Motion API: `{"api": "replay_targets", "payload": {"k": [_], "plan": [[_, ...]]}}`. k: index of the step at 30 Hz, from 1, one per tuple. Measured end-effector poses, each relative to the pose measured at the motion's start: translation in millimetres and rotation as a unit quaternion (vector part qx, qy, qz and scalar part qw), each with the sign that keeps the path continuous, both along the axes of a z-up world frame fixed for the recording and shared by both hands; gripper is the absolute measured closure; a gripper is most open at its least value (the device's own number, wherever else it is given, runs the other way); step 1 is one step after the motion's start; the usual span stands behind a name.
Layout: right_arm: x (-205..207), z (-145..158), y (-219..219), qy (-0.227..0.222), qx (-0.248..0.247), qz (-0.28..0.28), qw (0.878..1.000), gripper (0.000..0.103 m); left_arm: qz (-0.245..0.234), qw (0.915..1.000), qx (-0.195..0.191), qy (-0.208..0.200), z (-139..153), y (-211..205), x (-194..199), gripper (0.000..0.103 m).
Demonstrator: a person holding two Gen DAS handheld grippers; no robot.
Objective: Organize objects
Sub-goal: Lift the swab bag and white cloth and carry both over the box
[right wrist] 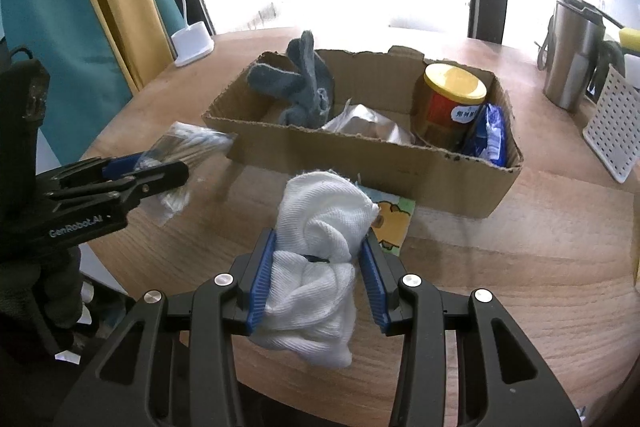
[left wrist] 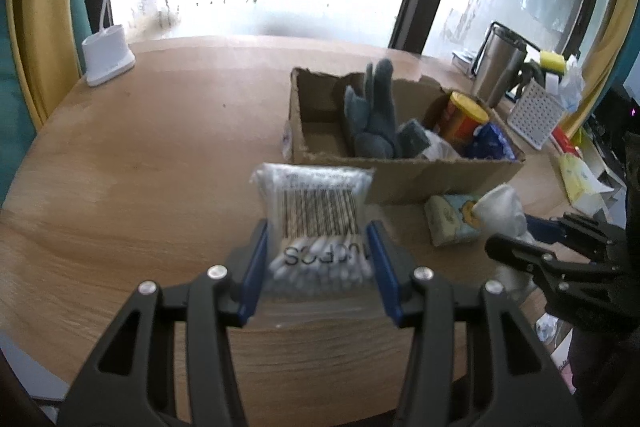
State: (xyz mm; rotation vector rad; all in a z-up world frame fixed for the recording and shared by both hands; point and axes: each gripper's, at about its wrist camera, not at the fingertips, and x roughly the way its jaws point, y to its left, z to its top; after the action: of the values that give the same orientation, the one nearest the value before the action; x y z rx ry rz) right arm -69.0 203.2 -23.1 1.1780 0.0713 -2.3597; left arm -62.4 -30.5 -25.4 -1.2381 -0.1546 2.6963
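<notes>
Gripping a clear pack of cotton swabs [left wrist: 318,223] between its blue pads, the left gripper [left wrist: 318,251] held the pack above a round wooden table [left wrist: 140,167], just short of a cardboard box [left wrist: 404,173]. The jaws were drawn in narrow against the pack's sides. The right gripper [right wrist: 318,275] was clamped on a bundled white cloth [right wrist: 320,251], which bulged out above and below its pads, in front of the box's near wall. A small colourful packet [right wrist: 394,223] lay flat on the table under the cloth, beside the box. Inside the box were a grey glove [right wrist: 300,83] standing up at one end, a silver foil pouch [right wrist: 368,125] in the middle, and a yellow-lidded jar [right wrist: 450,103] and a blue packet [right wrist: 490,135] at the other. A white desk lamp [right wrist: 192,41] stood at the table's far edge.
</notes>
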Motion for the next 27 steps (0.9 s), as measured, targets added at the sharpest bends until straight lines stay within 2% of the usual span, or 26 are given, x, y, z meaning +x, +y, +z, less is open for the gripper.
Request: {"api": "replay_targets", "payload": {"k": [27], "plan": [[-21, 20, 15, 0.019, -0.015, -0.017, 1.000, 0.059, 0.003, 0.9994, 0.007, 0.034, 35, -1, -20, 0.054]]}}
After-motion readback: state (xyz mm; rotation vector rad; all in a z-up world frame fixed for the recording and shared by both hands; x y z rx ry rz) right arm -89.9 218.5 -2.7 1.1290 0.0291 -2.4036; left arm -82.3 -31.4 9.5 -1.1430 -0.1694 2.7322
